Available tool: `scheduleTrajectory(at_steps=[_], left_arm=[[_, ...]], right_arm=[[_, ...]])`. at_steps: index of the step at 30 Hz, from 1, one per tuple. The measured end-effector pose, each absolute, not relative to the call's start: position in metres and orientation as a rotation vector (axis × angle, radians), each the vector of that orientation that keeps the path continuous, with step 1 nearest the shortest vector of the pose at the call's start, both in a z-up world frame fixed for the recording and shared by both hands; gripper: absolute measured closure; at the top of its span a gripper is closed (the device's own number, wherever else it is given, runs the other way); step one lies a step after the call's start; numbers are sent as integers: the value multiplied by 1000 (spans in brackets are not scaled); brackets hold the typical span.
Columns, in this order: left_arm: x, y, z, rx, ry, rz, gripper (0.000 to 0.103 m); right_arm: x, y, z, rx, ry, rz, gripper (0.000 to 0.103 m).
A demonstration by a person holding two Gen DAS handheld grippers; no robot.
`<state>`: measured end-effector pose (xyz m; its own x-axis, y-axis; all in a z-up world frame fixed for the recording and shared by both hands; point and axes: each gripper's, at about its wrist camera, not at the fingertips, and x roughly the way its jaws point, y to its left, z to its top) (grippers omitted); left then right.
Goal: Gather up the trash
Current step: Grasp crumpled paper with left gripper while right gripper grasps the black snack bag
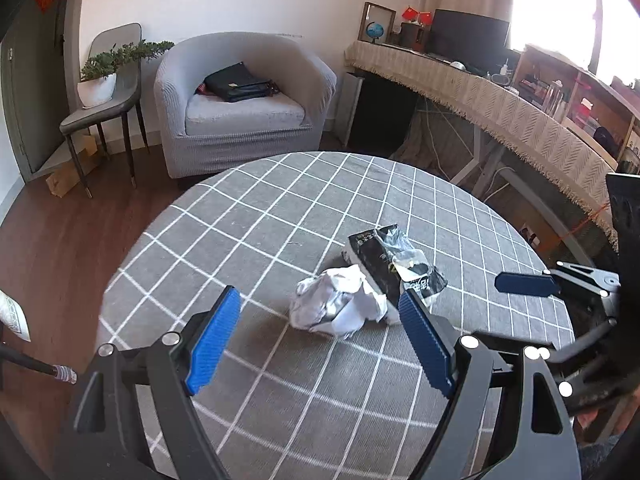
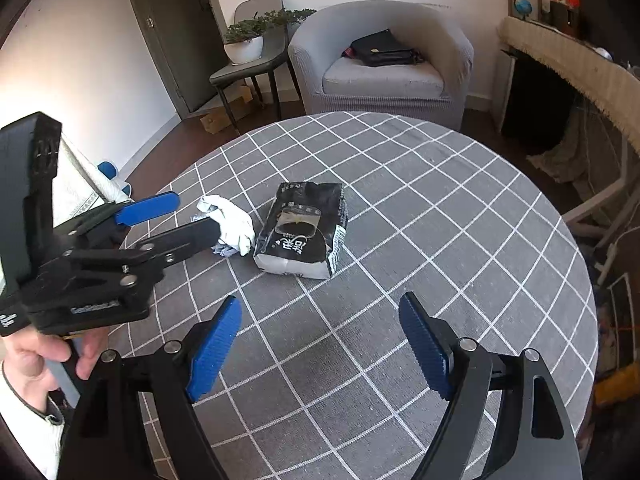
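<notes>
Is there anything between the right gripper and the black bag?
No, just bare checked tablecloth lies between the open right gripper and the black bag, seen in the right wrist view. The crumpled paper sits off to the bag's left.

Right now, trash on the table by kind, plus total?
Crumpled white paper wad: 1
Black snack bag: 1
Total: 2, lying side by side on the grey checked tablecloth. Neither gripper holds any.
</notes>
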<state>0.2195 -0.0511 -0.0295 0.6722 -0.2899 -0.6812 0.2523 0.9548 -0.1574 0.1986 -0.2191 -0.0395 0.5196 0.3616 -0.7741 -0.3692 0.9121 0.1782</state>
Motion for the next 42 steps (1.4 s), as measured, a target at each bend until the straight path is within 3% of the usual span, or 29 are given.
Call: scheduleTrajectory(at_steps=[3, 7, 9, 34, 41, 42], left_arm=[[228, -54, -35, -57, 802, -290, 21], [240, -54, -45, -98, 852, -293, 32], [243, -55, -47, -107, 871, -299, 50], [211, -18, -29, -72, 832, -261, 51], [203, 5, -20, -112, 820, -255, 51], [202, 8, -18, -116, 818, -252, 51]], right_arm=[[198, -222, -40, 2, 927, 439, 21], [199, -222, -40, 13, 926, 435, 21], [200, -221, -39, 10, 919, 437, 20], [235, -164, -59, -83, 921, 337, 19], [244, -154, -63, -110, 908, 283, 37], [245, -152, -63, -124, 901, 279, 46]])
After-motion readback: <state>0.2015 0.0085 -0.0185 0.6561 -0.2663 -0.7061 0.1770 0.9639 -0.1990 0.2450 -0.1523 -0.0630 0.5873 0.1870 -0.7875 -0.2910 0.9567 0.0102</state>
